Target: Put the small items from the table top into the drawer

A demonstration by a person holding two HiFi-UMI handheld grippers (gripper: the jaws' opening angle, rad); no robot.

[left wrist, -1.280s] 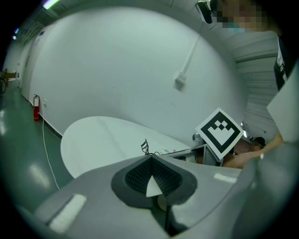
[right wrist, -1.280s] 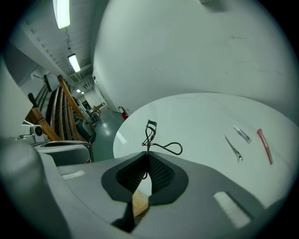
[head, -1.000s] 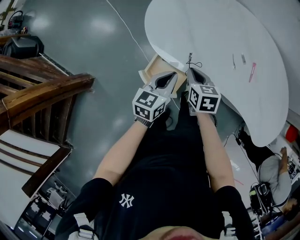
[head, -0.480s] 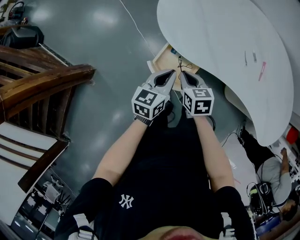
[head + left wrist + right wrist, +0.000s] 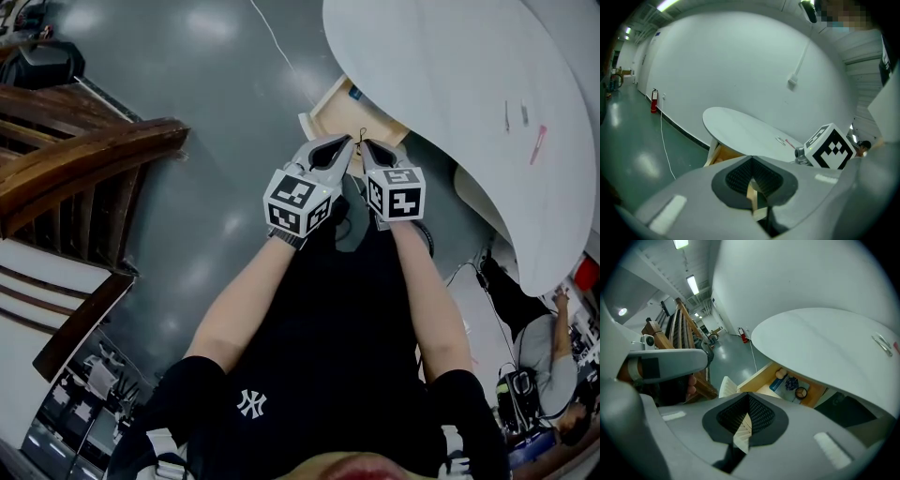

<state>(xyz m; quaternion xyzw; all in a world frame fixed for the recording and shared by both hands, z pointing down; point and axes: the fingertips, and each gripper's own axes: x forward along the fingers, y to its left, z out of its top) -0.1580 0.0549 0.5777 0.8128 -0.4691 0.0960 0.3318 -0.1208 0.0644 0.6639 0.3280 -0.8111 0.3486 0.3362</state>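
Side by side, the left gripper and right gripper hang over the open drawer beneath the white table. The left jaws are pressed together on nothing, while the right's pinch a thin dark item at their tips. Small clips and a pink piece lie on the tabletop.

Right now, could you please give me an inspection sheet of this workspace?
Surface: white table top, mostly bare.
Job's things: two clips and pink item on it; drawer open, items inside.
Clutter: nothing seen.
Grippers: left hand-held gripper shut, empty; right hand-held gripper shut, apparently on thin black loop.
Cables: white cable on floor.
Surroundings: wooden furniture, grey floor.
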